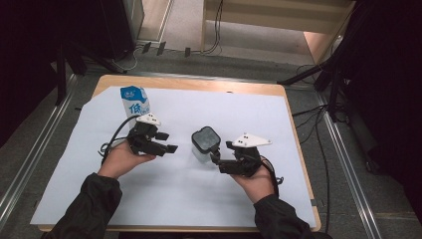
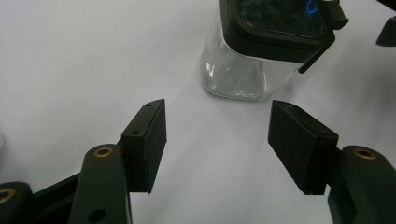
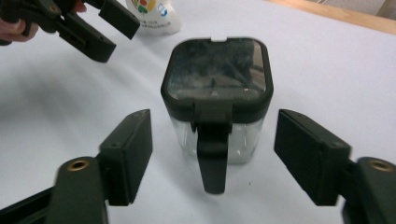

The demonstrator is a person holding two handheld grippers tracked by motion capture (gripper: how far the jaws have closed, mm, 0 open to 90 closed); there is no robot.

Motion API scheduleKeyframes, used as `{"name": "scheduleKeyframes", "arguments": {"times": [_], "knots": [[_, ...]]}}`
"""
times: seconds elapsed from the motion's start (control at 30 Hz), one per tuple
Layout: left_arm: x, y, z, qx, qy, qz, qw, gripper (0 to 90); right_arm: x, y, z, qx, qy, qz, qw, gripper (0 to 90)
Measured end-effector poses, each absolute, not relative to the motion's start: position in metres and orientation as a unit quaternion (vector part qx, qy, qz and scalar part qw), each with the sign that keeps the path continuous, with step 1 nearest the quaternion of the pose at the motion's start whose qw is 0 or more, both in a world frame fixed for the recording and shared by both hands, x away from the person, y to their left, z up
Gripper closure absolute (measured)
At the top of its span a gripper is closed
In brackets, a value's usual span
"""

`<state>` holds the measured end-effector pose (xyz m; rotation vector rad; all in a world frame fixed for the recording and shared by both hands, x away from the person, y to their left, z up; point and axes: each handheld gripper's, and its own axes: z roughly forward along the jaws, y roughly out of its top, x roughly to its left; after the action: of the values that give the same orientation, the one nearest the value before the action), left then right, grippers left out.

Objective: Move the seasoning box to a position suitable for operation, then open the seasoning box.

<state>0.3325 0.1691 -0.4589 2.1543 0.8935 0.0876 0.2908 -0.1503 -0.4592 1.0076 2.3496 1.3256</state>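
Surface: wooden table point(image 1: 199, 84) covered by a white paper sheet point(image 1: 174, 199); grey floor, cables and dark stands around it.
Work object: clear glass jar point(image 1: 205, 144) with a black, square, rounded lid; it stands upright on the sheet near the table centre, between the two grippers.
Jar detail: in the right gripper view the jar point(image 3: 215, 112) faces the camera with a black latch tab hanging down its front wall. The lid sits flat on the rim; whether the latch is locked cannot be told.
Left gripper: left gripper point(image 1: 166, 142) held just left of the jar, jaws spread apart with nothing between them. In the left gripper view point(image 2: 217, 140) the jar point(image 2: 243, 70) lies ahead and slightly to the right, apart from both jaws.
Right gripper: right gripper point(image 1: 221, 154) held at the jar's near right side, jaws spread wide and empty. In the right gripper view point(image 3: 212, 154) the jaws flank the jar without touching it.
Other item: milk carton point(image 1: 135, 103), upright at the far left of the sheet, behind the left gripper, well apart from the jar.
Step in hand (judgement): approach phase; both grippers line up on the jar, no contact yet.
Next move (judgement): advance the right gripper until the glass body lies between its jaws, then close squarely on the flat walls below the lid. Keep the latch tab free of the jaws, so the left gripper can reach the lid or latch.
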Motion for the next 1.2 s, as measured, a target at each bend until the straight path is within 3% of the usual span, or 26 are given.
{"name": "scheduleKeyframes", "arguments": {"times": [0.5,0.87,1.2], "knots": [[0.331,0.172,-0.464,0.847,0.353,0.042,0.396,38.4,0.284,-0.155,-0.472,0.329,0.819,0.463,0.083,89.5],[0.333,0.169,-0.467,0.847,0.354,0.040,0.394,37.3,0.286,-0.141,-0.483,0.321,0.831,0.452,0.052,90.0],[0.331,0.166,-0.464,0.841,0.353,0.033,0.409,32.9,0.299,-0.143,-0.487,0.328,0.829,0.449,0.066,90.0]]}}
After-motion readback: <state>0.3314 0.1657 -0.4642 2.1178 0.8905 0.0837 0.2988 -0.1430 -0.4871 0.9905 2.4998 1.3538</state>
